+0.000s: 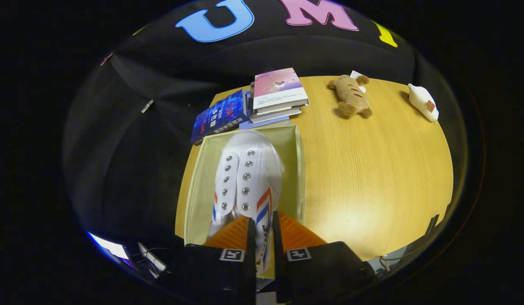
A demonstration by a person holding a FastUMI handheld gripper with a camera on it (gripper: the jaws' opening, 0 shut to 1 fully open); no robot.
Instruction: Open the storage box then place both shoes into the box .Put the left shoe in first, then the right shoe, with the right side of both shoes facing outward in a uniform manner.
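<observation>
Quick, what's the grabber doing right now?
Gripper: closed, jaws pinching the white shoe by its side wall, over the open box.

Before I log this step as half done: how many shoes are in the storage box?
1 in plain sight: a white shoe in the storage box, its heel side pinched by the gripper. A second shoe could be hidden beneath it; I cannot tell.

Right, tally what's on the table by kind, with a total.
White canvas shoe with red and blue stripes, held by the tool: 1
Pale green fabric storage box: 1
Books: about 4
Brown plush toy: 1
White pouch: 1
Total: about 8
</observation>
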